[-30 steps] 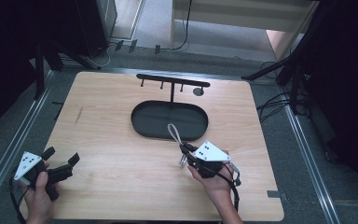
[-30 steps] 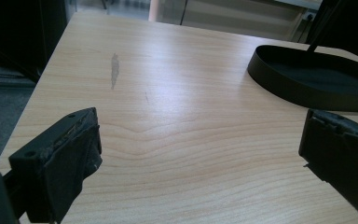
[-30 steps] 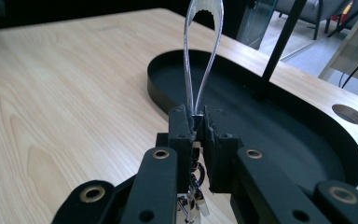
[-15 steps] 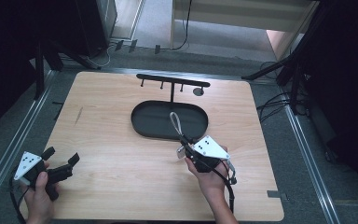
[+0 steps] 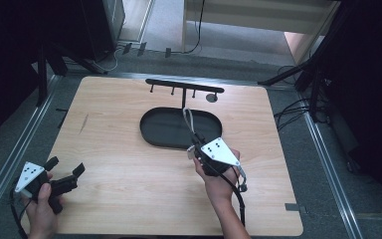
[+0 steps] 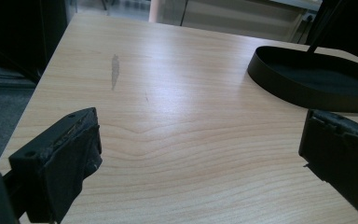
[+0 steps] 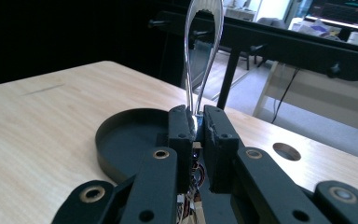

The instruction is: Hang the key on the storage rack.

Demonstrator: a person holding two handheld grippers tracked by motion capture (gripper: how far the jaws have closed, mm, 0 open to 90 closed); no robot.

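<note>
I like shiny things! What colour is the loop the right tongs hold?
Shiny silver loop, seen best in the right gripper view.

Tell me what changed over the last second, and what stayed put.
The right gripper, shut on a thin silvery loop, moved forward and a little left, from the bare wood toward the near rim of the black oval tray; the loop now reaches over the tray toward the black hook rack. Nothing was taken hold of or let go. The left gripper stayed open at the table's near-left corner; tray and rack did not move.
</note>
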